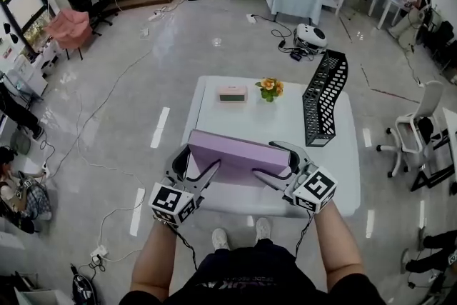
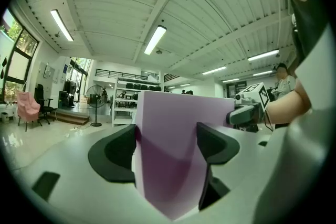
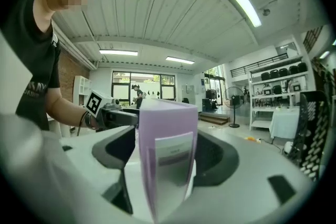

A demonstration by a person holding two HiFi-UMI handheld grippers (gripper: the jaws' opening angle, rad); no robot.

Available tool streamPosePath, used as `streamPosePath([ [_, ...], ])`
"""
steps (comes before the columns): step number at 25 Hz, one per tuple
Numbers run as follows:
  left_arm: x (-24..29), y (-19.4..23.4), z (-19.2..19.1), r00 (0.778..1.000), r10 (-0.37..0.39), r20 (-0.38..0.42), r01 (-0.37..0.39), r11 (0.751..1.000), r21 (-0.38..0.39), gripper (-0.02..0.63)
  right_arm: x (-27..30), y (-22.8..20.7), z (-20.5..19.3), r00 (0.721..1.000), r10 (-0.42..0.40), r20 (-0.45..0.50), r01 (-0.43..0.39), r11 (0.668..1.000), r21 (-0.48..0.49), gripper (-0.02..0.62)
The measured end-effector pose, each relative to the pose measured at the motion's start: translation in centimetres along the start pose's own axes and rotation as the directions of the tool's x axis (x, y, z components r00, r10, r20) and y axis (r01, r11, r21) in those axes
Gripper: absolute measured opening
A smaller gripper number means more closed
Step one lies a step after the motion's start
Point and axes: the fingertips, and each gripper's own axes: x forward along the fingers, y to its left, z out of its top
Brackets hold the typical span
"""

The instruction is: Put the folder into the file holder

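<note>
Head view: we hold a lilac cardboard box folder (image 1: 239,153) over the near edge of the white square table (image 1: 285,121), with its long side running left to right and its broad face tilted up toward us. The left gripper (image 1: 197,165) takes the folder's left end and the right gripper (image 1: 277,162) its right end.

Left gripper view: both dark jaws press against the lilac faces, one on each side, so the left tongs are clamped on the folder. The other gripper's marker cube shows at the folder's far corner.

Right gripper view: the jaws close on the folder's narrow spine end, where we see a pale grey label (image 3: 173,157) whose print we cannot read. These tongs grip the folder too.

Back on the table, the black perforated metal file holder (image 1: 325,100) stands upright at the far right edge, well apart from the folder. Toward the far side sit a small pink box (image 1: 232,93) and, just to its right, a little bunch of orange flowers (image 1: 269,88). Cables trail over the glossy floor (image 1: 107,125) around the table.
</note>
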Motion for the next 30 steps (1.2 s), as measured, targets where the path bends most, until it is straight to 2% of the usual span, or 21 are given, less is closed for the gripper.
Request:
streamPosePath([
  [4,0.2,-0.4,0.1,1.0,0.022,-0.002,-0.022,1.0,0.0,0.366,0.7,1.0,-0.3,0.995,0.098,-0.029,-0.099,0.994,-0.046,0.32],
  [7,0.2,-0.5,0.1,0.999,0.04,-0.008,-0.04,0.999,0.0,0.367,0.7,1.0,-0.3,0.991,0.126,-0.038,-0.129,0.989,-0.074,0.259],
  [8,0.2,-0.6,0.0,0.999,0.046,-0.01,-0.046,0.999,0.0,0.365,0.6,0.9,-0.3,0.991,0.13,-0.037,-0.133,0.988,-0.074,0.226],
  [13,0.2,-0.7,-0.1,0.996,0.088,-0.007,-0.088,0.996,-0.004,0.365,0.4,0.9,-0.5,0.992,0.125,-0.028,-0.127,0.987,-0.095,0.201],
  [17,0.1,-0.6,-0.1,0.994,0.108,-0.006,-0.108,0.994,-0.007,0.365,0.4,1.2,-0.5,0.991,0.129,-0.032,-0.132,0.985,-0.112,0.198],
  [21,0.0,-0.6,0.0,0.991,0.133,-0.006,-0.133,0.991,-0.01,0.363,0.3,1.5,-0.6,0.985,0.165,-0.045,-0.17,0.977,-0.132,0.175],
  [26,0.6,-1.0,-0.1,0.984,0.176,-0.009,-0.176,0.984,-0.009,0.354,-0.1,0.8,-0.6,0.988,0.156,-0.007,-0.156,0.981,-0.116,0.172],
  [30,1.4,-1.6,0.1,0.978,0.21,-0.014,-0.21,0.978,-0.005,0.348,-0.8,-0.3,-0.8,0.991,0.135,-0.012,-0.136,0.986,-0.093,0.163],
])
